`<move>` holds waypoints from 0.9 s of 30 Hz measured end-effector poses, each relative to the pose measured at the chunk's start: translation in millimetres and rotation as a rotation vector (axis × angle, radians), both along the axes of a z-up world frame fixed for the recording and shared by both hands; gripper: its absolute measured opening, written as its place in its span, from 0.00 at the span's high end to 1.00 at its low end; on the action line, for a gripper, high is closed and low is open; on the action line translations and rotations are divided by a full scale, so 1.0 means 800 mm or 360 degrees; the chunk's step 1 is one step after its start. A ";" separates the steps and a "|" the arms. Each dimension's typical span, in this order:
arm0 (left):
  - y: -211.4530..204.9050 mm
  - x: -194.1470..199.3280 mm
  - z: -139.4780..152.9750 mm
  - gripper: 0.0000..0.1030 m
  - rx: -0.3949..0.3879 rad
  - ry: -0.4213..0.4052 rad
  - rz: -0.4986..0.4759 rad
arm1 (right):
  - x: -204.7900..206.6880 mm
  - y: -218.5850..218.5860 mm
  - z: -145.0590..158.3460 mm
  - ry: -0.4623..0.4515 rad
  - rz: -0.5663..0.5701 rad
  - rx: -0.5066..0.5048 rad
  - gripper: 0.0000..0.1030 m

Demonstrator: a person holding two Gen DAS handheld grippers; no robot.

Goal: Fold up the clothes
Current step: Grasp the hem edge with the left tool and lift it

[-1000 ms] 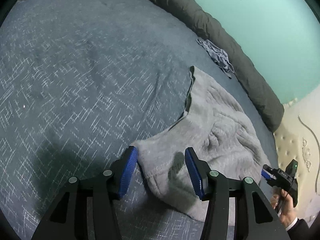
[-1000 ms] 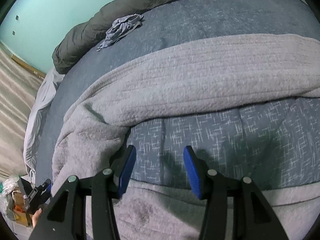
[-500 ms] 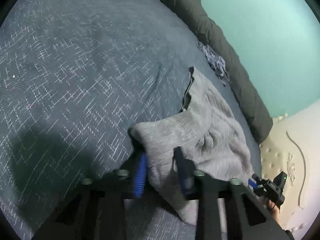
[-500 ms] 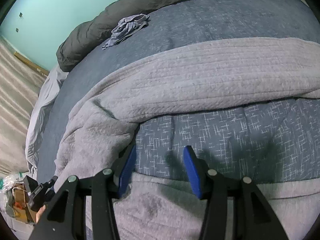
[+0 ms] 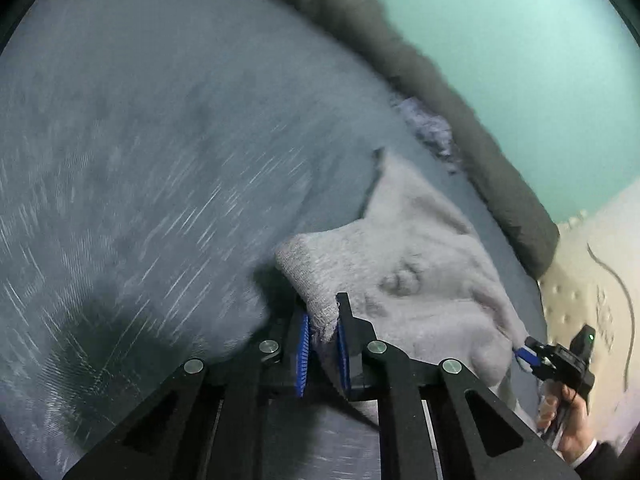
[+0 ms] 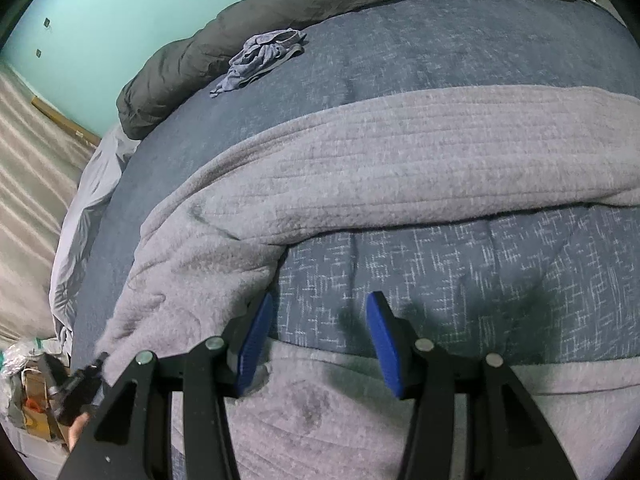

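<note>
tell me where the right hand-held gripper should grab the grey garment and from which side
Grip the grey garment at the hem lying just below the open right hand-held gripper, coming straight down from above. That edge runs flat across the blue bedspread, so one pad can likely slide under it.

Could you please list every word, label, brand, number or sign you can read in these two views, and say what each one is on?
There is no readable text in either view.
Grey garment: no tag or print visible.
Blue patterned bedspread: white hatch marks only, no lettering.
Packaging on the floor: too small and blurred to read.
Right tongs: a green light on the body behind them, no label legible.
</note>
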State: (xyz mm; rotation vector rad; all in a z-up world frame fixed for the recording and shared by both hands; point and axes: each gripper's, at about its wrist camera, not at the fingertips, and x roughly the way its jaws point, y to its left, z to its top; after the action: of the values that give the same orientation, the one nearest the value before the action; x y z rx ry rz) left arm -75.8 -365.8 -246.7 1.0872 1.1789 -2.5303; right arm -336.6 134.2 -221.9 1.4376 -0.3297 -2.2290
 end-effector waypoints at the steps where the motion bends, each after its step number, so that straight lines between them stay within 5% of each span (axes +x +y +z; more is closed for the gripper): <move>1: -0.004 0.000 -0.008 0.88 0.0041 -0.0014 0.0004 | -0.002 -0.005 0.004 0.0012 0.0012 0.0003 0.51; 5: -0.001 -0.002 -0.001 0.87 0.0003 0.0015 -0.0013 | -0.018 -0.042 0.022 0.0069 0.0110 0.0009 0.51; 14: 0.006 -0.015 0.000 0.87 -0.0070 -0.0015 -0.0060 | -0.058 -0.233 0.053 0.0220 0.0603 0.0144 0.44; 27: 0.009 -0.020 -0.010 0.87 -0.0100 -0.0047 -0.0120 | -0.082 -0.476 0.020 0.0375 0.1182 0.0519 0.44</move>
State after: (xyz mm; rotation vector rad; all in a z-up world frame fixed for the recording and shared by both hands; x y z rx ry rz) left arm -91.6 -358.9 -254.5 1.1706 1.0630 -2.5787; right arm -402.4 -246.3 -205.9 1.1561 0.5822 -1.8298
